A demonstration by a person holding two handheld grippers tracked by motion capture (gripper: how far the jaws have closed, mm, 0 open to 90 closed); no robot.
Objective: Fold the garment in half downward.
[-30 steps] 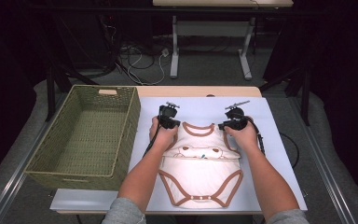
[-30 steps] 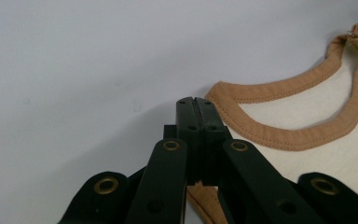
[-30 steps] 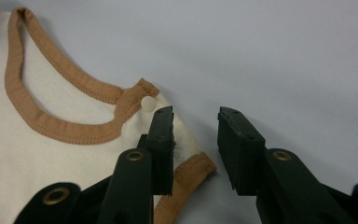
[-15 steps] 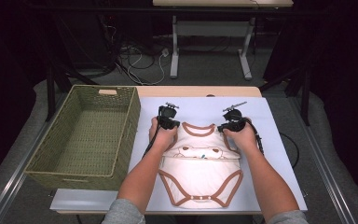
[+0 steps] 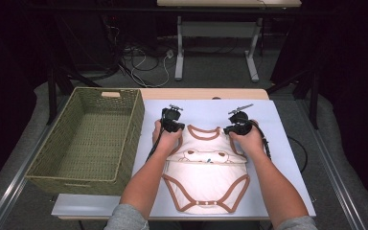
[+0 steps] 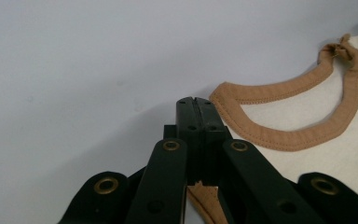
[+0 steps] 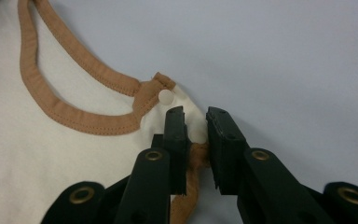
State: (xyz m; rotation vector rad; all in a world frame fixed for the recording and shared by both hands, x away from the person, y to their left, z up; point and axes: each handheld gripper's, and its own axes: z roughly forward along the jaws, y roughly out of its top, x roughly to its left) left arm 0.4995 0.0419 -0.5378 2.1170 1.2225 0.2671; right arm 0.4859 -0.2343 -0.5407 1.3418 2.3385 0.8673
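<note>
A cream baby bodysuit (image 5: 206,177) with brown trim lies flat on a pale mat (image 5: 278,158), neck end away from me. My left gripper (image 5: 174,130) is at its left shoulder. In the left gripper view its jaws (image 6: 195,100) are shut, with brown trim (image 6: 200,193) pinched between them, beside the neckline (image 6: 284,137). My right gripper (image 5: 233,132) is at the right shoulder. Its jaws (image 7: 196,113) have just been closing and still stand a little apart, with the shoulder edge (image 7: 196,151) and its snap (image 7: 166,96) between and ahead of them.
A green woven basket (image 5: 139,125) stands left of the mat, close to my left forearm. The wooden table edge (image 5: 206,93) runs behind the mat. Beyond it are cables on the floor (image 5: 143,67) and a white desk frame (image 5: 179,48).
</note>
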